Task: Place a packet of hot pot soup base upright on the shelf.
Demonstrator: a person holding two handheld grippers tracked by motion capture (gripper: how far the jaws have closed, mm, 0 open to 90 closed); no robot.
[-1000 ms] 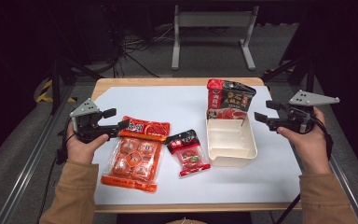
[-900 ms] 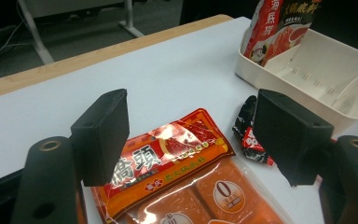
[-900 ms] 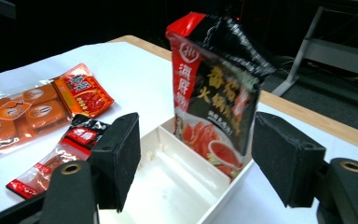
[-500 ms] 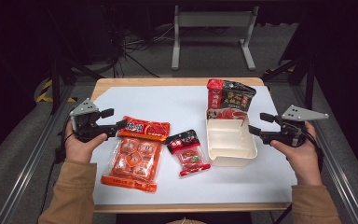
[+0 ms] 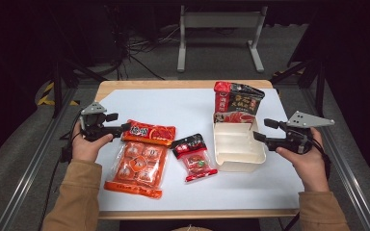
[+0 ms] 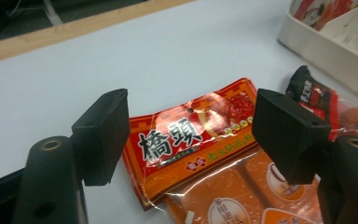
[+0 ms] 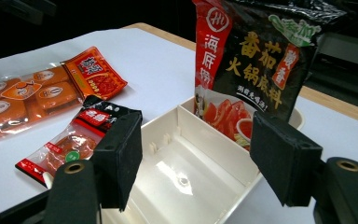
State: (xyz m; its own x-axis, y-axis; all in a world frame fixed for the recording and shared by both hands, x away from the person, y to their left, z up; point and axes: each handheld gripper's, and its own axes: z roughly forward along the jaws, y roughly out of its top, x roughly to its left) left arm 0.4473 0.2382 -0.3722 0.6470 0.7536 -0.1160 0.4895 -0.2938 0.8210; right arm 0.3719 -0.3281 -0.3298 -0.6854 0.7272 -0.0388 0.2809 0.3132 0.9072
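The tabletop (image 5: 183,103) is a smooth white sheet edged with pale wood. The cream tray (image 5: 234,153) near its right side is hard, glossy plastic, rectangular, with low ribbed dividers; a stiff black-and-red pouch (image 5: 237,101) stands upright in its far compartment. Left of centre lies a large orange bag (image 5: 137,168), clear crinkly film over rows of small rounded packs. Its far end is overlapped by a flat red-orange packet (image 5: 149,132) of shiny foil with a wrinkled seam. Between bag and tray lies a small red-and-black sachet (image 5: 194,156), soft and lumpy. The left hand-held gripper (image 5: 120,127), matte black with blocky square pads, has its jaws wide and empty, set either side of the packet's near end without pressing it. The right hand-held gripper (image 5: 265,131), topped by a grey three-cornered plate, has just been closing a little yet is wide apart, nothing between the jaws, hovering at the tray's right rim.
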